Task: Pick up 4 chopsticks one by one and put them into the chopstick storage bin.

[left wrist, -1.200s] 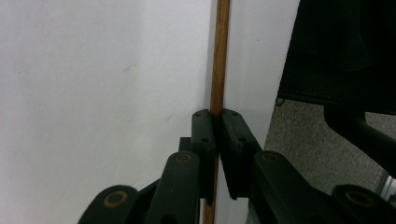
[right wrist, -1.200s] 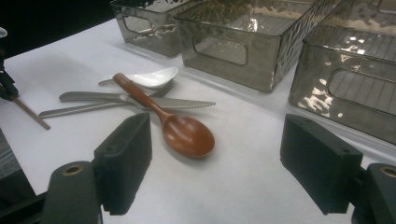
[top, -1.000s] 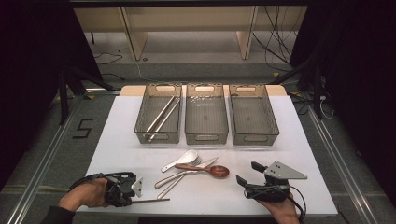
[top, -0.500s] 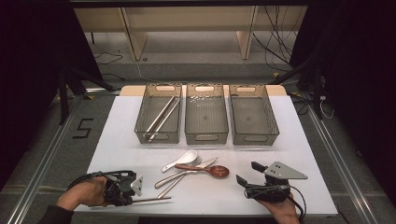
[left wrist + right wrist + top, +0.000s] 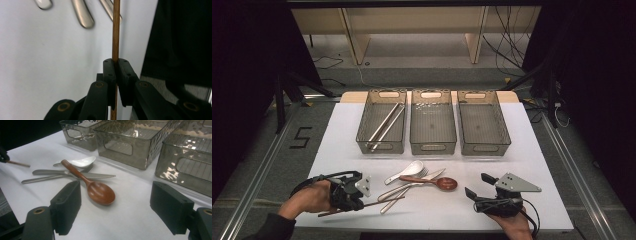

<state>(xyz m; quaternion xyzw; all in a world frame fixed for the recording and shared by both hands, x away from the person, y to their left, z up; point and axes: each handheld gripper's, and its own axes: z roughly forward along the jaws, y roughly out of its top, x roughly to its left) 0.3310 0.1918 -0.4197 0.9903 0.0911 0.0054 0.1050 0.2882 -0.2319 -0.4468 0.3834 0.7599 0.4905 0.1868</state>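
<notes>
My left gripper (image 5: 360,198) is near the table's front left, shut on a thin brown wooden chopstick (image 5: 384,202) that sticks out to both sides, just above the white tabletop. In the left gripper view the jaws (image 5: 116,62) pinch the chopstick (image 5: 115,30), which points toward the metal handles. My right gripper (image 5: 477,185) rests at the front right, open, with nothing between its fingers (image 5: 67,202). Between the grippers lies a cutlery pile: a wooden spoon (image 5: 439,182) (image 5: 97,191), a white spoon (image 5: 409,169) (image 5: 80,161), a fork and a knife (image 5: 75,173).
Three smoky transparent bins stand in a row at the back. The left bin (image 5: 382,146) holds two metal chopsticks (image 5: 387,122). The middle bin (image 5: 433,146) holds small metal pieces at its far end. The right bin (image 5: 484,148) looks bare inside. The white table ends just behind both hands.
My left gripper has risen a little with the chopstick in its jaws. The right gripper and the cutlery pile have stayed put.
</notes>
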